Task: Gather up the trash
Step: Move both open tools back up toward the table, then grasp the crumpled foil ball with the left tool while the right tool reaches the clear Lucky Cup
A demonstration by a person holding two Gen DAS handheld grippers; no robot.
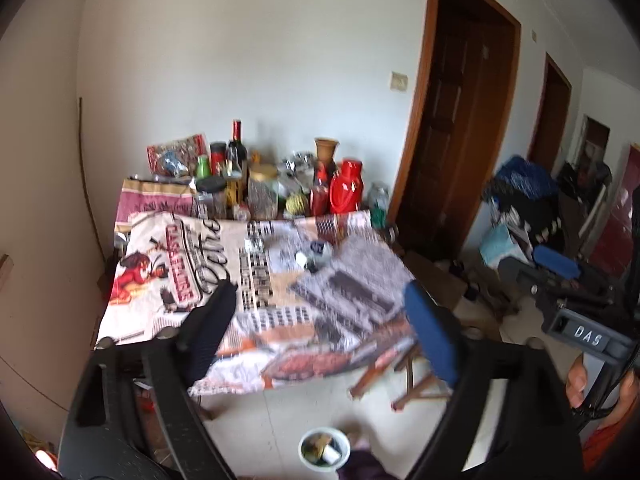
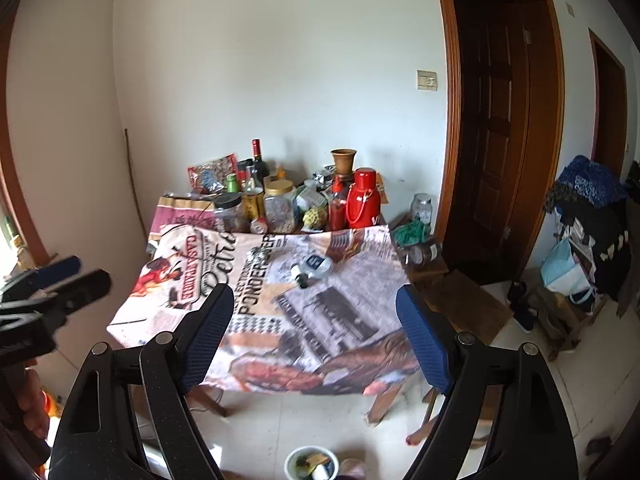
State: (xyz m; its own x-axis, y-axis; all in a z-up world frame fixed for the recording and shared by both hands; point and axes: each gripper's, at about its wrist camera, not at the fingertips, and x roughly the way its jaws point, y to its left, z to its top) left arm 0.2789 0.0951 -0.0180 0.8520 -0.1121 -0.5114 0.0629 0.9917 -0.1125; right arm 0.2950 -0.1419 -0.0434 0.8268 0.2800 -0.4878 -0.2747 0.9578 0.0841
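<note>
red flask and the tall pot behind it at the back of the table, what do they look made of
The red flask looks like glossy plastic: bright highlights, a moulded cap and a thin loop handle, though painted metal is possible. The tall pot looks like unglazed terracotta: matt orange-brown, with a flared rim and no shine.

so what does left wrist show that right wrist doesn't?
Only the left wrist view: the right gripper's body with its DAS label at the right edge, plus a hand under it.

Only the right wrist view: the left gripper at the left edge, jaws apart, and a blue bag on a stool by the far wall.

Both: the table's printed cloth, the red thermos, the wine bottle, small litter mid-table, the white bin on the floor, and each camera's own open, empty jaws.
</note>
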